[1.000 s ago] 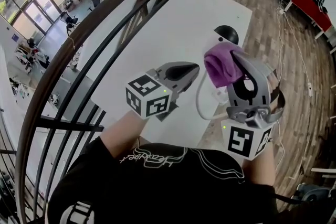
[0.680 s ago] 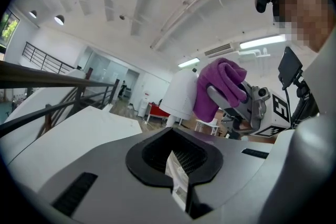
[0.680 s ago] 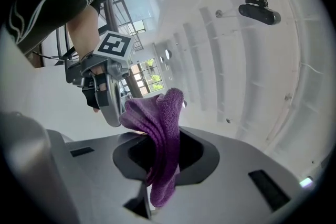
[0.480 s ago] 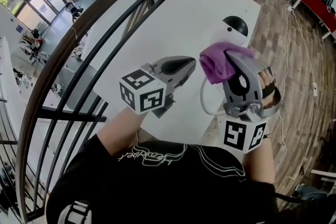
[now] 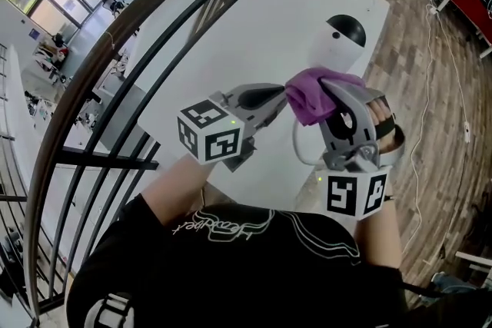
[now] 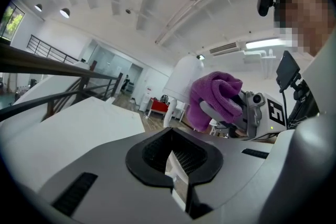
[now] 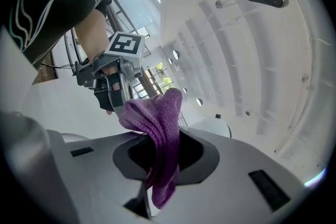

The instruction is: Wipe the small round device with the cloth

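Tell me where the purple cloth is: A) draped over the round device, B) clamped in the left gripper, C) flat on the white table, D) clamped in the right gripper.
D: the purple cloth is pinched between the jaws of the right gripper.

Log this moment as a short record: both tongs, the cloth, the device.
left tongs: shut, empty, just left of the cloth
right tongs: shut on the purple cloth
round device: white with a black dome, standing on the white table beyond the cloth
cloth touching device: cannot tell from these views
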`<control>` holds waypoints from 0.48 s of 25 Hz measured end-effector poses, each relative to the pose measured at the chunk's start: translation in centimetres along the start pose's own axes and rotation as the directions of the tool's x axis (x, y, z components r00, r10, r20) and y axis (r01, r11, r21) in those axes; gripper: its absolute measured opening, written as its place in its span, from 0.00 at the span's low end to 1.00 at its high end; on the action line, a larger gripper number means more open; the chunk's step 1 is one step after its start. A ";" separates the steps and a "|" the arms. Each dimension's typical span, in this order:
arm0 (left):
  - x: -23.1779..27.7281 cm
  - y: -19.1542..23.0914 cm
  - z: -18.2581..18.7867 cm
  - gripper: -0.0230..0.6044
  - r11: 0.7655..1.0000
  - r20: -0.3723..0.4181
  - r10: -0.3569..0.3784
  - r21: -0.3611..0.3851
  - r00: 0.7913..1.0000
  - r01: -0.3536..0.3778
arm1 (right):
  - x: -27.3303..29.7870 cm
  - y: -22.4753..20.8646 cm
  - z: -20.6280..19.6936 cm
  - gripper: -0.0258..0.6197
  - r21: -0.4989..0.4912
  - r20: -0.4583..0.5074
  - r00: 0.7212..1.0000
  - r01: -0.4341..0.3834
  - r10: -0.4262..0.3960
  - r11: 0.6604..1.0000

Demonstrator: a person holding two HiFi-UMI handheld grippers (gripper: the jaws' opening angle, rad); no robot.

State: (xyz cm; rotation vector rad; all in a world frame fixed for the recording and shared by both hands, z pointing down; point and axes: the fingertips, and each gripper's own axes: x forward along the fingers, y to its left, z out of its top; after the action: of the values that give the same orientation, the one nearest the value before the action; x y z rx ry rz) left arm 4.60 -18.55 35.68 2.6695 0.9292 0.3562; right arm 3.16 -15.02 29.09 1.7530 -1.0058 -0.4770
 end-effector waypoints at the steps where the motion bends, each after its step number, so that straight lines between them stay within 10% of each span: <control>1: 0.1 -0.2 0.0 0.05 1.000 0.002 -0.011 0.011 1.000 0.011 | 0.0 0.1 -0.1 0.13 0.010 0.006 1.000 -0.012 0.012 1.000; 12: 0.6 -1.7 -2.3 0.05 0.997 -0.059 -0.045 0.052 0.997 0.049 | -2.9 0.1 0.8 0.13 0.086 0.093 0.993 -0.075 0.067 0.994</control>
State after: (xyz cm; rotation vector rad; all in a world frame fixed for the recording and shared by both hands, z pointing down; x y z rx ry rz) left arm 3.34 -16.48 37.34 2.6932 1.0310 0.4059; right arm 0.87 -13.18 28.50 1.7811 -1.1650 -0.4762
